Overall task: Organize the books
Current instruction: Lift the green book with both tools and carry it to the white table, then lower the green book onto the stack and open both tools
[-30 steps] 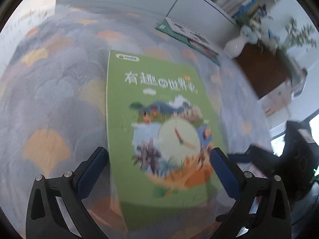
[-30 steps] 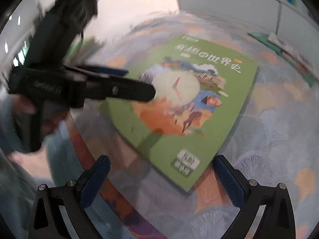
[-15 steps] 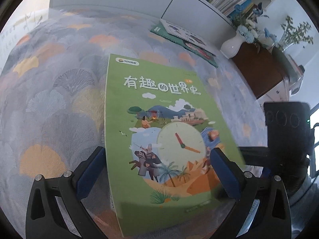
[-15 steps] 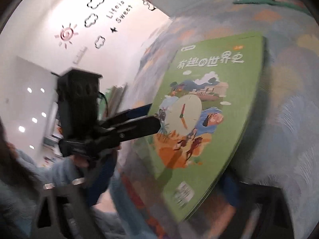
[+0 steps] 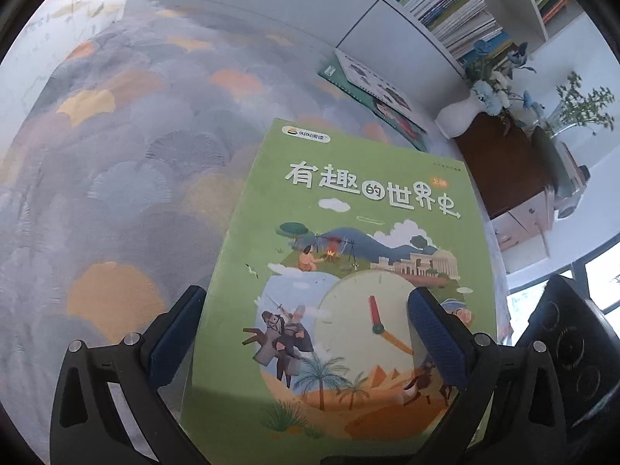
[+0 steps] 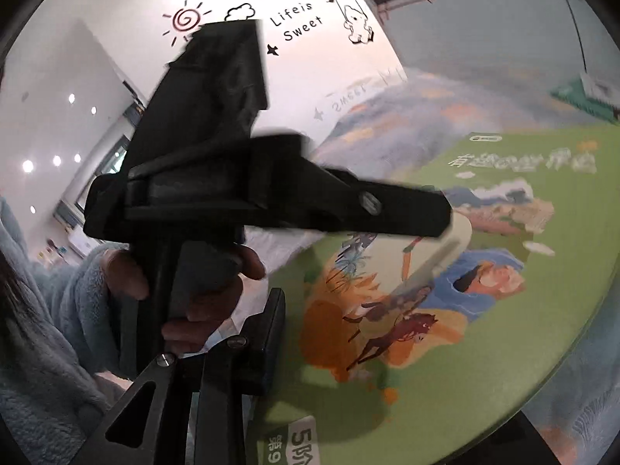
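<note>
A large green picture book (image 5: 348,271) with a clock on its cover lies with its near end raised off a table draped in a fan-patterned cloth (image 5: 128,178), close to the table's near edge and toward its right side. The left gripper (image 5: 306,333) stands wide, its blue pads straddling the book: the left pad sits just off the spine edge, the right pad (image 5: 436,339) over the clock face, and no squeeze on the cover can be made out. The right gripper (image 6: 372,422) is closing on the book's near corner; one black finger (image 6: 263,348) shows at the left edge of the cover, the other is barely in view at the lower right, and whether the pads already press cannot be told. The left wrist view alone takes in the far edge of the table, where more books (image 5: 372,97) lie stacked flat, with filled shelves (image 5: 453,11), a white vase of blue flowers (image 5: 461,116) and a brown cabinet (image 5: 507,170) beyond. The right wrist view alone shows the person's hand (image 6: 201,294) in a fluffy pale-blue sleeve (image 6: 46,310) gripping the left tool's handle, and a wall decal reading "Life is Sweet" (image 6: 298,21); its picture of the cover is blurred.
</note>
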`<state>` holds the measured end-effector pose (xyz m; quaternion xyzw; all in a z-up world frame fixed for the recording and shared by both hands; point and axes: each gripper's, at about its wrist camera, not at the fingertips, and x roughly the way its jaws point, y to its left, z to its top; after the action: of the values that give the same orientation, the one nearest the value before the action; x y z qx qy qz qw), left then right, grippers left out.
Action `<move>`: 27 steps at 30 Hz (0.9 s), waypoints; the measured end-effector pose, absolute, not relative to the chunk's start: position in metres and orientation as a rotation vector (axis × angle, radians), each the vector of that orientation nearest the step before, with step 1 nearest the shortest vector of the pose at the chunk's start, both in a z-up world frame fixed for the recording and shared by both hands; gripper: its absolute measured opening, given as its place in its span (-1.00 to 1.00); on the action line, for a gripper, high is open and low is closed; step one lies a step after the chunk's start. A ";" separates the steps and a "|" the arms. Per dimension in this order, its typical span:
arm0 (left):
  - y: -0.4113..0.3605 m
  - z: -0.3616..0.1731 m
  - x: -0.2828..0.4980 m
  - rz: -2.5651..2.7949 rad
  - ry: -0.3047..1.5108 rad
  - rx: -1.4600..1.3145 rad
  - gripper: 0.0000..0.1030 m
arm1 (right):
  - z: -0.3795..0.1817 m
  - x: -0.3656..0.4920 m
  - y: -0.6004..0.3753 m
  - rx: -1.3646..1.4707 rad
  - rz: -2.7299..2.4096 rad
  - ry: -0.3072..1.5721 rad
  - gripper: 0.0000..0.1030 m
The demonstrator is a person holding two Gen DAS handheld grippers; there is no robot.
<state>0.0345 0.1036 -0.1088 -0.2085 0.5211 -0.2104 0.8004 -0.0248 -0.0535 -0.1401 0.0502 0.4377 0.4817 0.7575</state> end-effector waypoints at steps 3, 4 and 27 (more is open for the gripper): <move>0.125 -0.097 0.027 -0.461 1.101 -0.483 0.97 | -0.130 -0.037 -0.038 0.022 1.046 0.916 -0.41; 0.133 -0.090 0.023 -0.456 1.087 -0.474 0.97 | -0.125 -0.041 -0.032 0.009 1.052 0.905 -0.41; 0.480 -0.062 -0.053 0.045 1.104 -0.516 0.97 | -0.085 -0.088 0.322 0.143 1.408 0.974 -0.38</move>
<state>-0.0534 0.4799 -0.0616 -0.2422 0.5184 0.0210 0.8198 -0.0882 0.3218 -0.0848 0.0630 0.4294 0.6204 0.6532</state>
